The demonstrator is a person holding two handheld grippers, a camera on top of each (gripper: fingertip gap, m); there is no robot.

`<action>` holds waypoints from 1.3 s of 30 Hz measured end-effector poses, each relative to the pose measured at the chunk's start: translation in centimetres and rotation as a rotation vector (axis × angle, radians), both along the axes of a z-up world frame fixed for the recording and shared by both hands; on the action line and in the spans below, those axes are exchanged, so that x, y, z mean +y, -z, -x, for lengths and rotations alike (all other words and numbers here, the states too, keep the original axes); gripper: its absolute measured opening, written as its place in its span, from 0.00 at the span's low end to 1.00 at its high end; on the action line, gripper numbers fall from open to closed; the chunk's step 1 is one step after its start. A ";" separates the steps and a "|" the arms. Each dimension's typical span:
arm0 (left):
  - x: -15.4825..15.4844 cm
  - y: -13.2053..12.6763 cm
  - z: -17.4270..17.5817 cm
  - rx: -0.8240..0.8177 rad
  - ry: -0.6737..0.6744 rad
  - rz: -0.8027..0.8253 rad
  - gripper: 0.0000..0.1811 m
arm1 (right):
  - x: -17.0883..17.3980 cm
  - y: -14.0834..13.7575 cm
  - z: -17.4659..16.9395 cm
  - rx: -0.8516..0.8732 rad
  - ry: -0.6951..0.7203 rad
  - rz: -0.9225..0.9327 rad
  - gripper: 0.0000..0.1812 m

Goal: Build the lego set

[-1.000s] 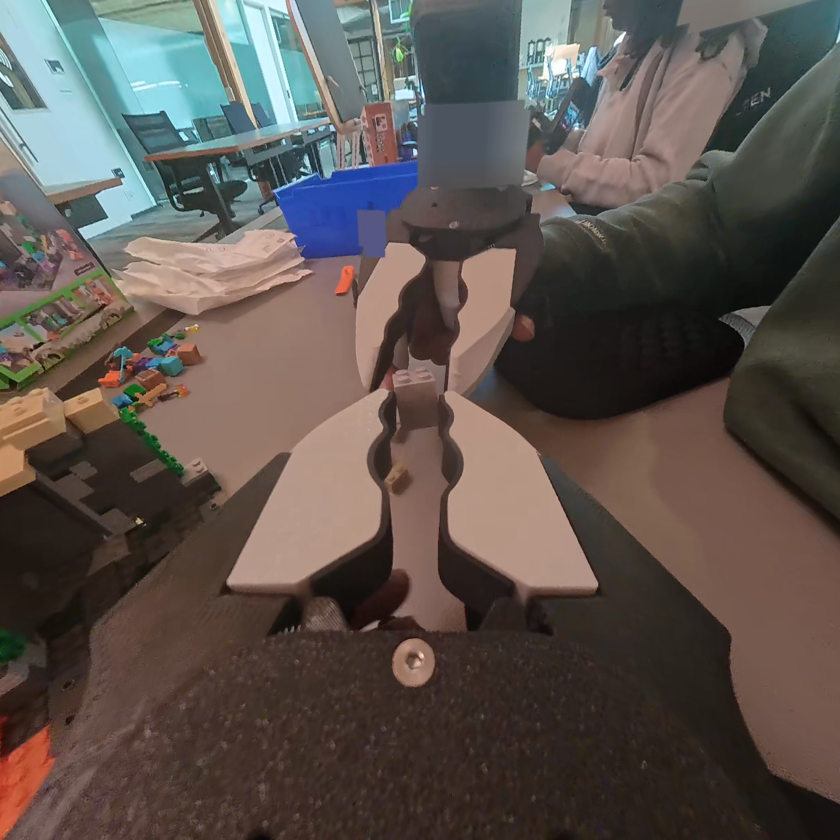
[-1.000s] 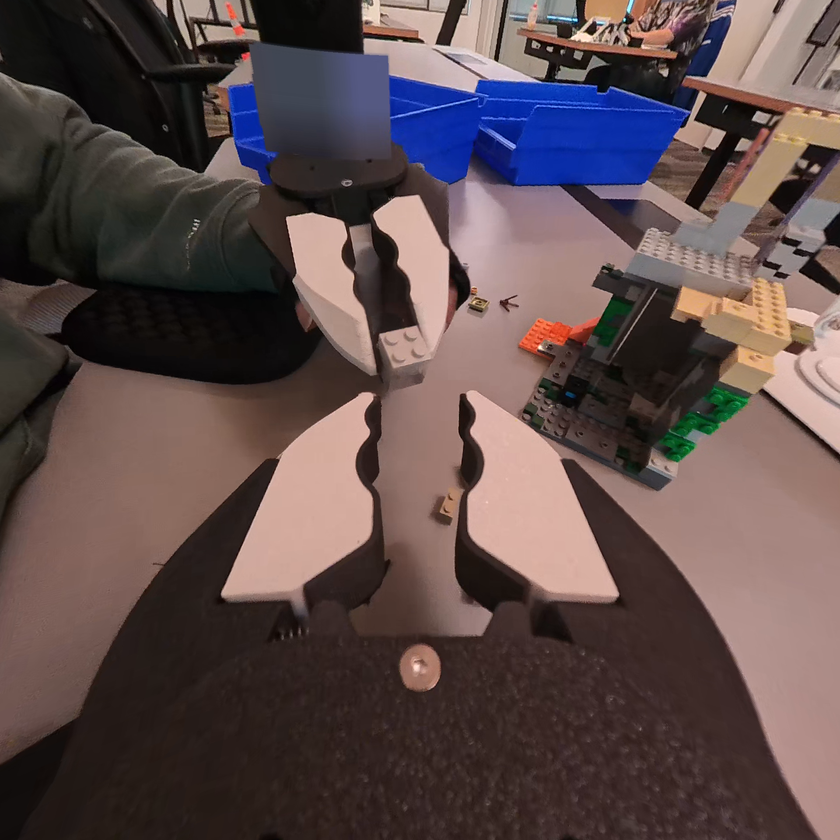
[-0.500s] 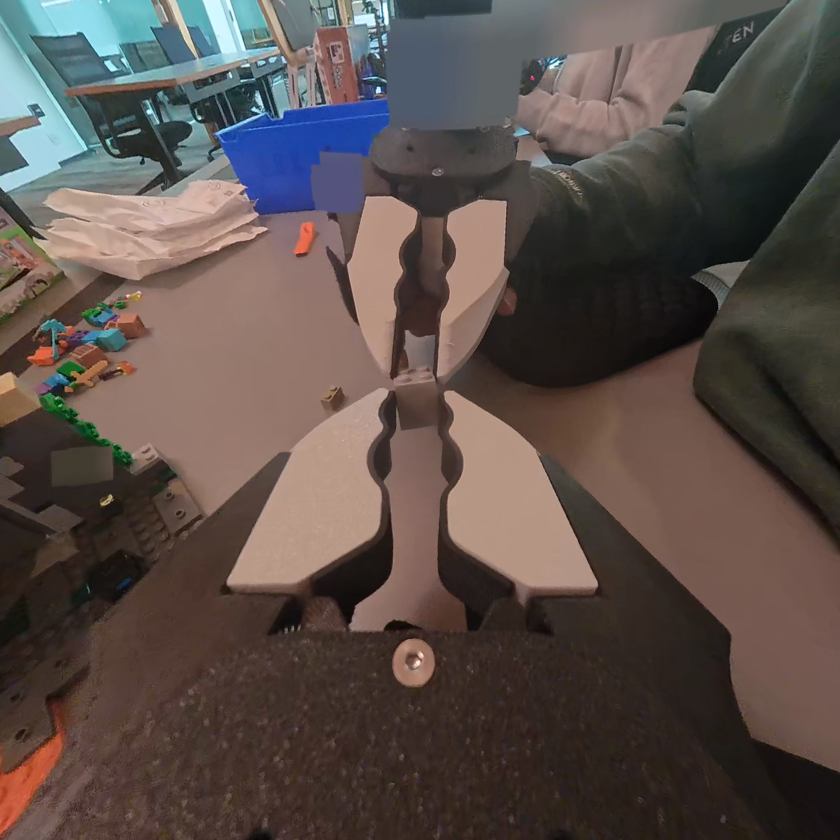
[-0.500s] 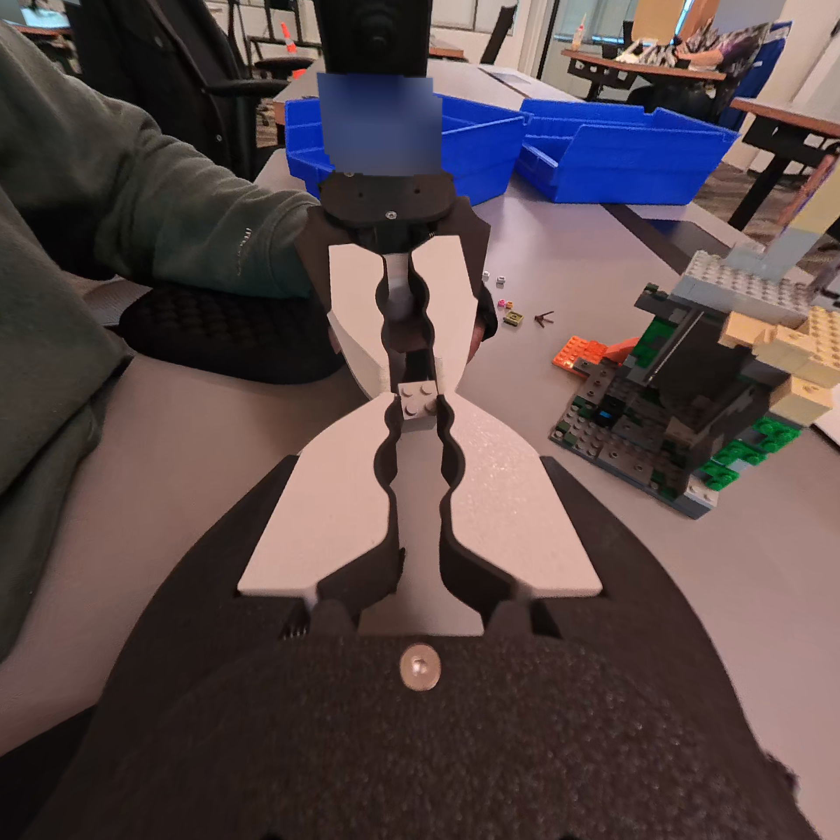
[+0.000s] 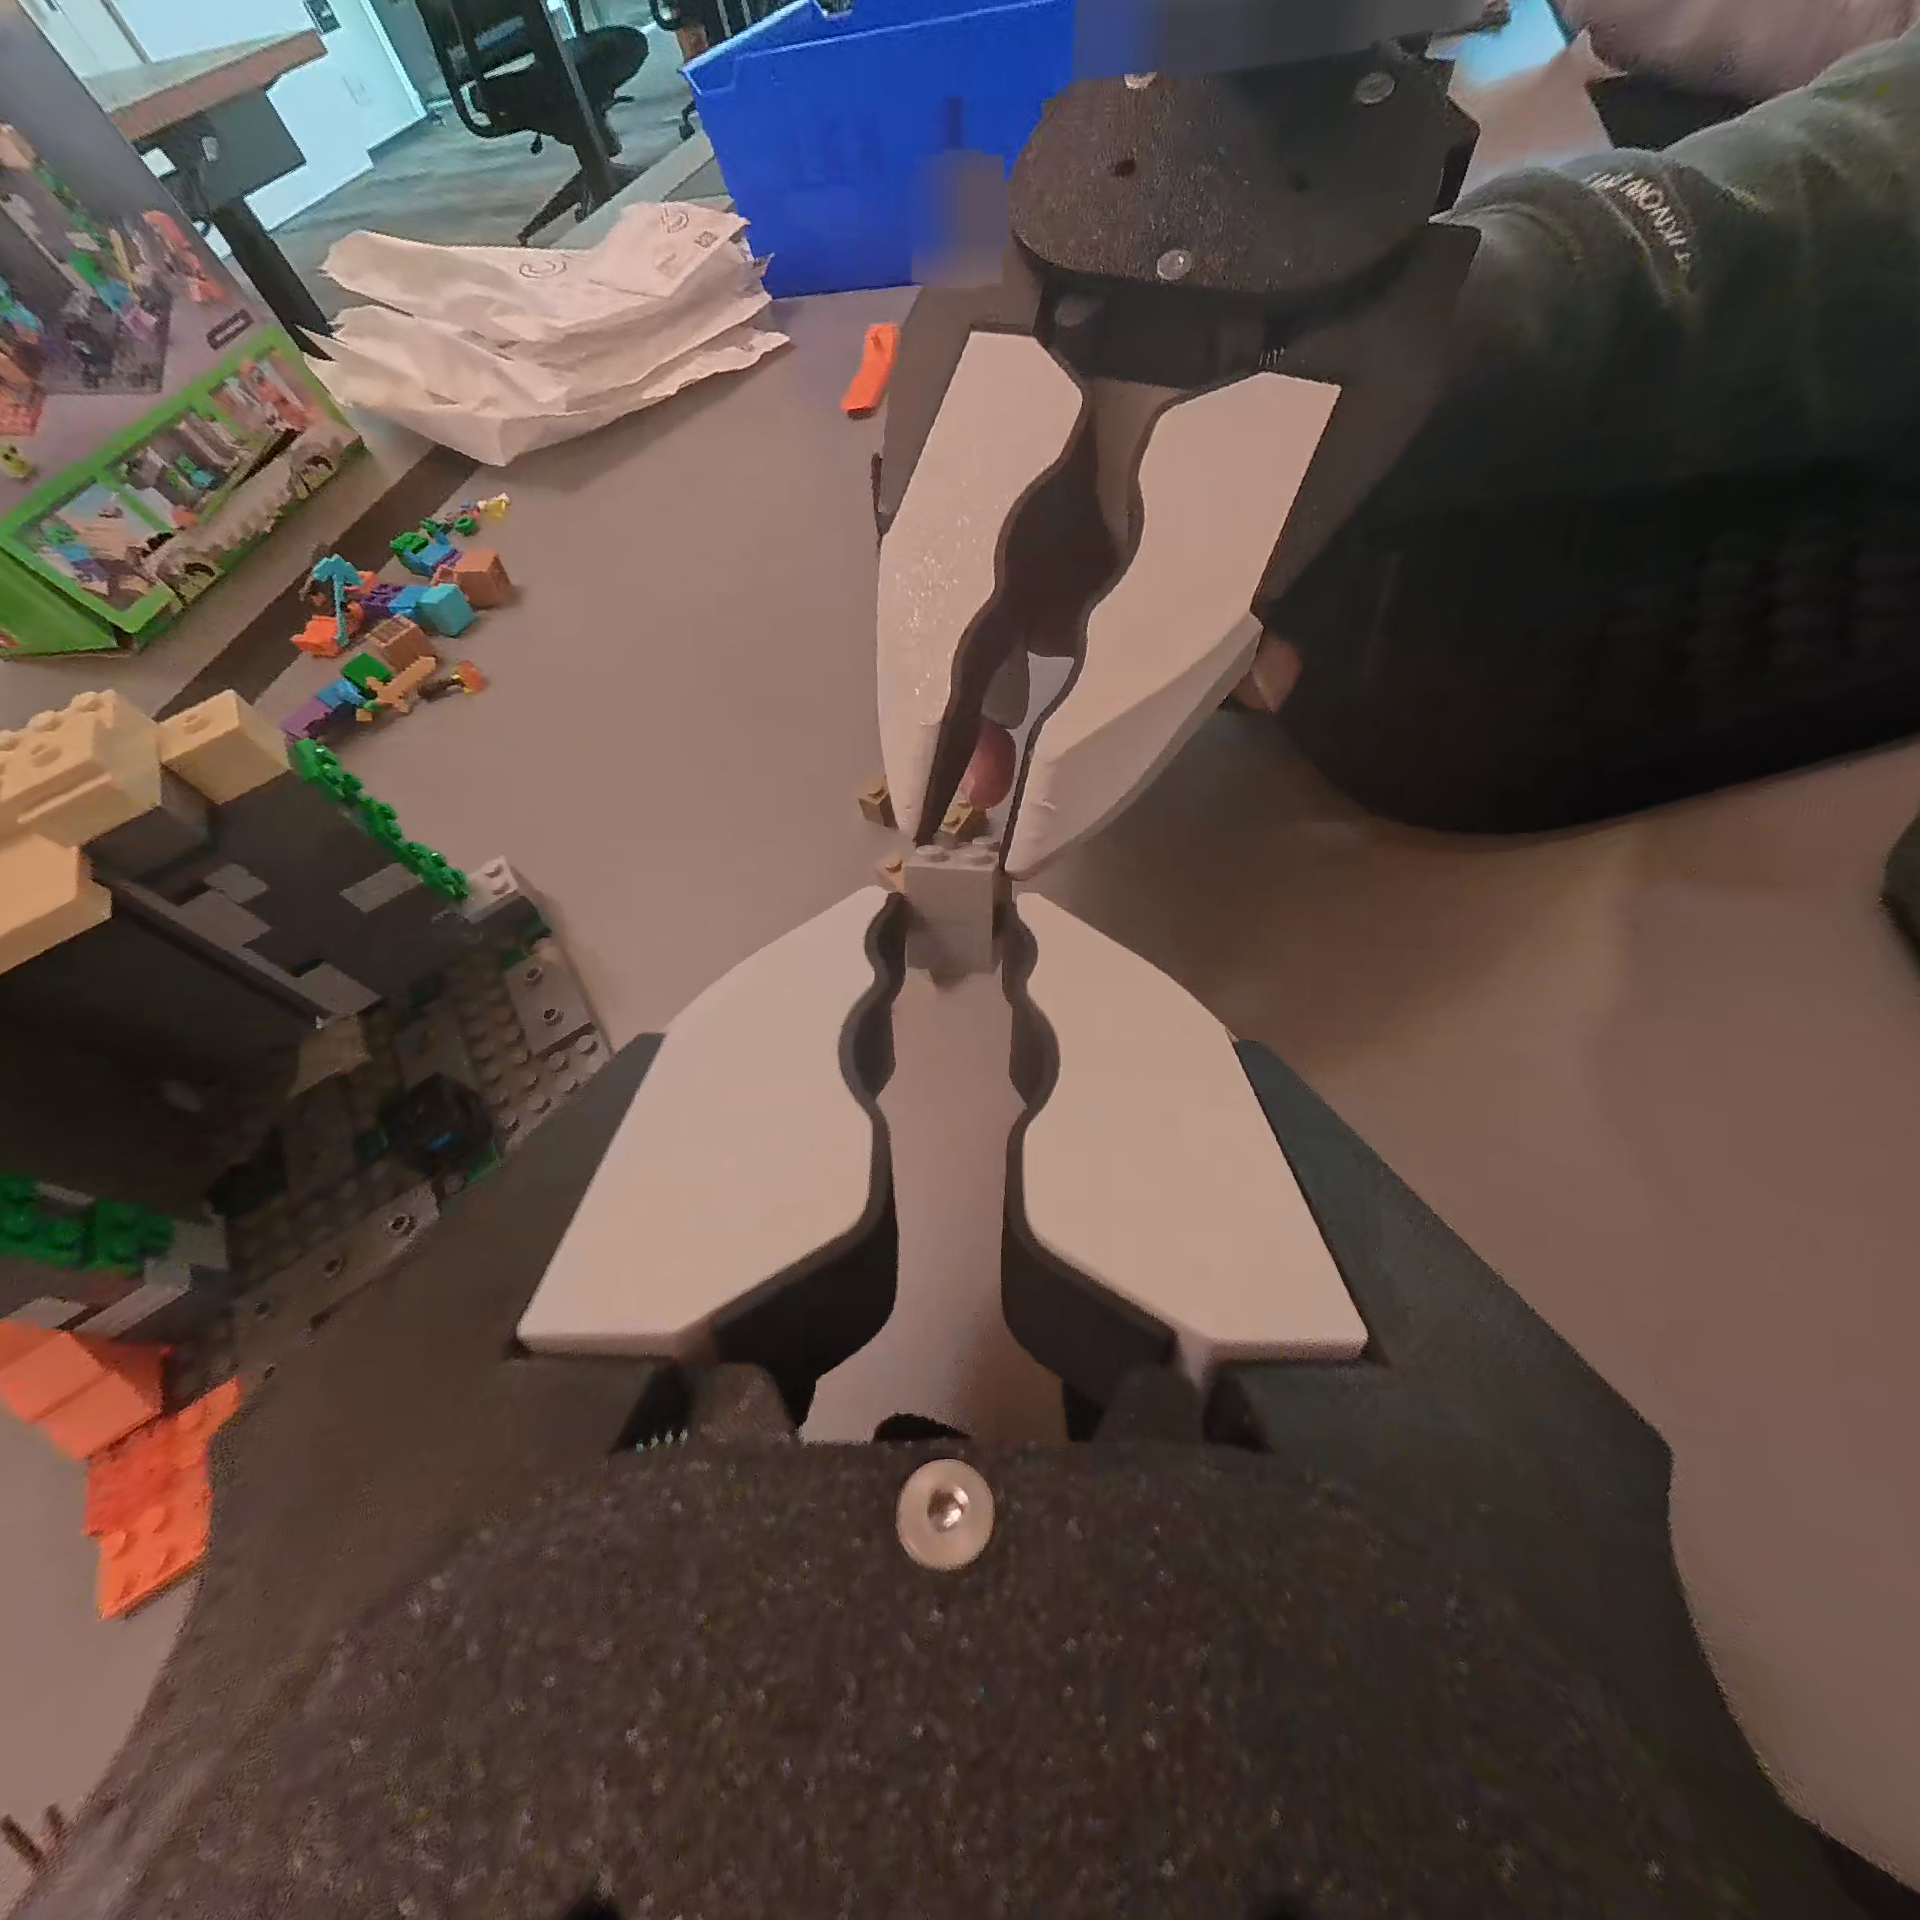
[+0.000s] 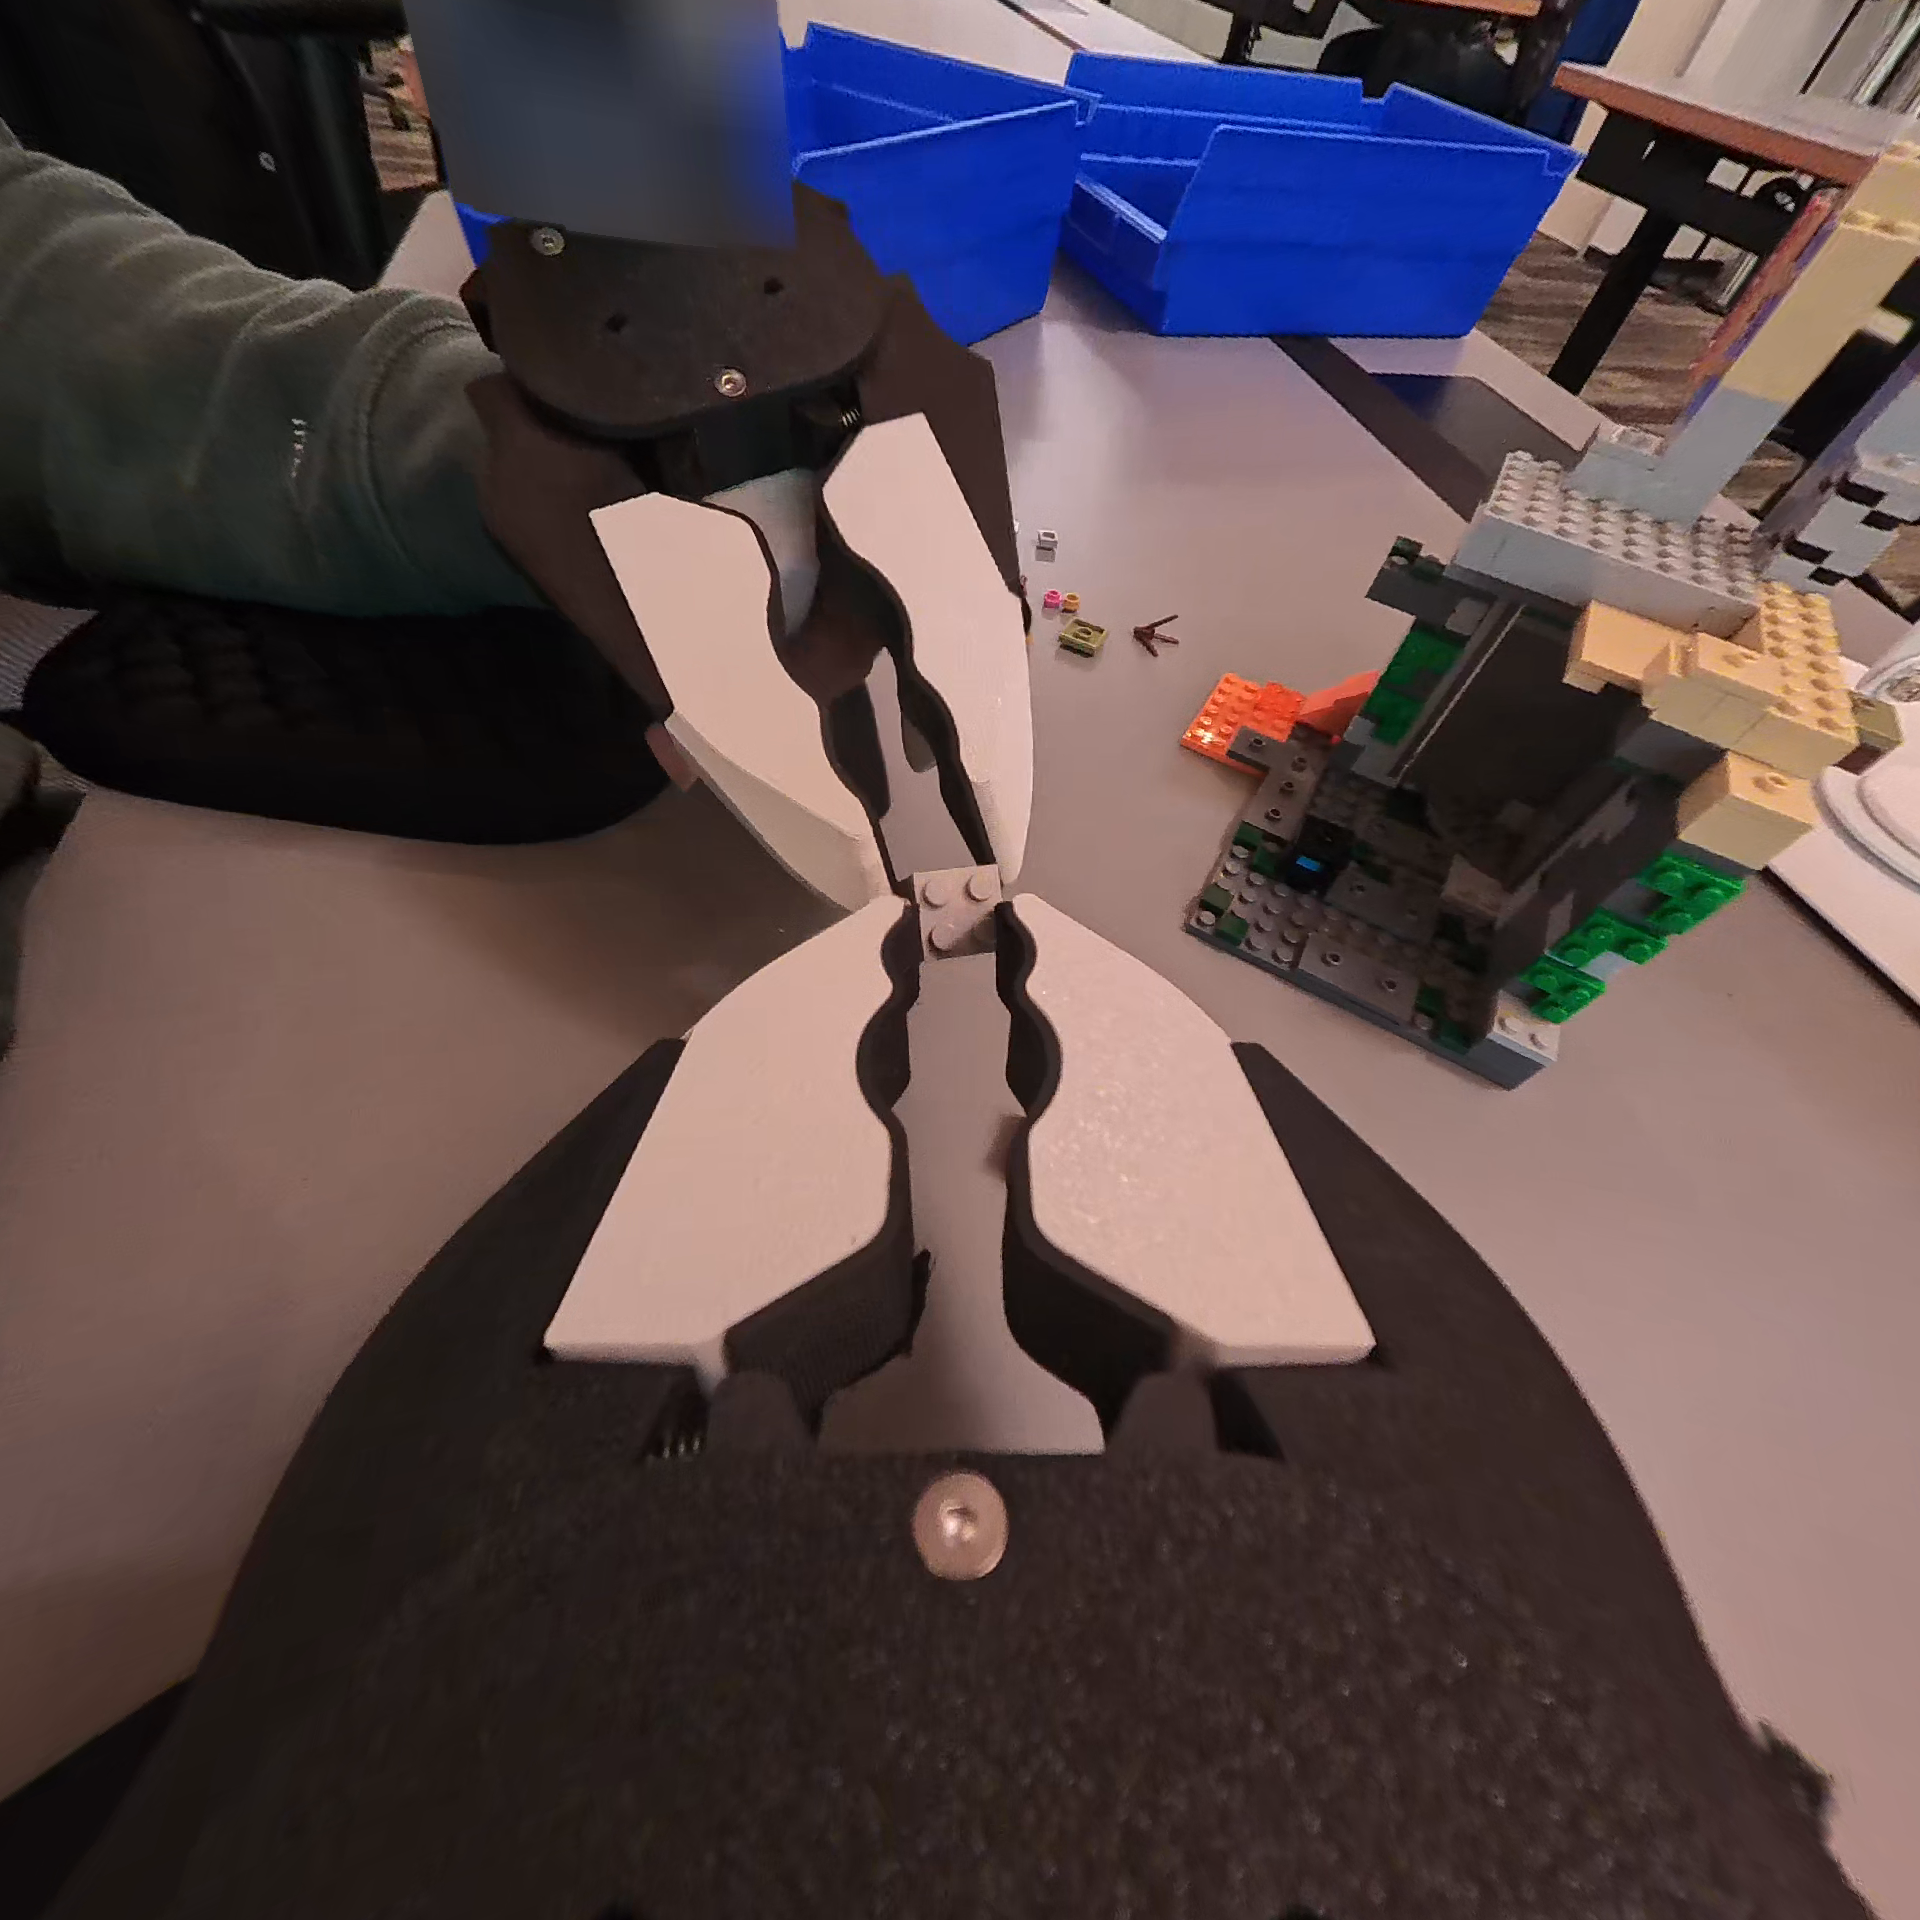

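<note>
A small grey brick (image 5: pixel 948 920) is pinched between the tips of my left gripper (image 5: pixel 948 906), which is shut on it. My right gripper (image 5: pixel 961 844) comes in from the far side, tip to tip with the left. In the right wrist view my right gripper (image 6: pixel 958 920) is shut on the same grey brick (image 6: pixel 961 909), studs up, and my left gripper (image 6: pixel 940 871) meets it from above. The part-built dark model (image 5: pixel 260 987) stands on the left, and shows at right in the right wrist view (image 6: pixel 1538 831). Small tan pieces (image 5: pixel 878 805) lie on the table behind the brick.
Loose coloured pieces (image 5: pixel 405 623), the set's box (image 5: pixel 125 416) and white paper bags (image 5: pixel 540 322) lie at left. Blue bins (image 6: pixel 1299 208) stand at the back. Tiny pieces (image 6: pixel 1081 634) lie beside the model. A person's green sleeve (image 5: pixel 1662 364) rests on a black pad (image 6: pixel 312 717). My two grippers' fingertips are within a few centimetres of each other. Both grippers' tips are roughly 20 cm from the part-built dark model (image 5: pixel 260 987). Look for it in the right wrist view (image 6: pixel 1545 847) too.
My right gripper, open a second ago, has closed on the grey brick that the left holds. Both grippers have come together tip to tip.
</note>
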State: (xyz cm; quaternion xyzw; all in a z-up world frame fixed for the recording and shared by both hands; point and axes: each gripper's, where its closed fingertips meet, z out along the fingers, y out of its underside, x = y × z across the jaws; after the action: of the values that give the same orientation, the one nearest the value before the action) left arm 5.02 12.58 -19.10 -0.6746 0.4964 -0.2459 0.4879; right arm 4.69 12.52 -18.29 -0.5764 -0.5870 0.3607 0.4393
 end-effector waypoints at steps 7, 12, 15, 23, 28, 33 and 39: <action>0.5 -0.7 1.3 -0.024 -0.084 0.002 0.09 | 0.9 -0.1 -0.3 -0.012 0.033 -0.021 0.00; 0.6 -0.4 2.0 -0.023 -0.092 0.028 0.09 | 1.0 0.2 -0.1 -0.021 0.033 -0.019 0.00; 0.7 -0.4 2.1 -0.025 -0.090 0.019 0.09 | 1.1 0.5 -0.1 -0.021 0.031 -0.014 0.00; 1.7 -0.6 3.3 -0.061 -0.141 0.038 0.09 | 3.0 1.1 -1.9 -0.136 0.070 -0.088 0.11; 2.3 -0.3 3.7 -0.064 -0.164 0.048 0.09 | 4.1 1.7 -5.2 -0.251 0.066 -0.043 0.11; 2.5 0.4 3.7 -0.060 -0.161 0.077 0.09 | 3.6 2.9 -3.7 -0.314 0.008 -0.071 0.11; 2.8 -0.1 4.2 -0.110 -0.174 0.096 0.09 | 3.7 4.9 -0.7 -0.562 -0.123 -0.099 0.11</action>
State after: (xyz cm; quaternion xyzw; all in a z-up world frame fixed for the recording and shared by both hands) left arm 0.77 15.35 -19.05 -0.7231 0.3962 -0.2630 0.5010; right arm 5.42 16.23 -23.22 -0.5949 -0.7365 0.1838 0.2644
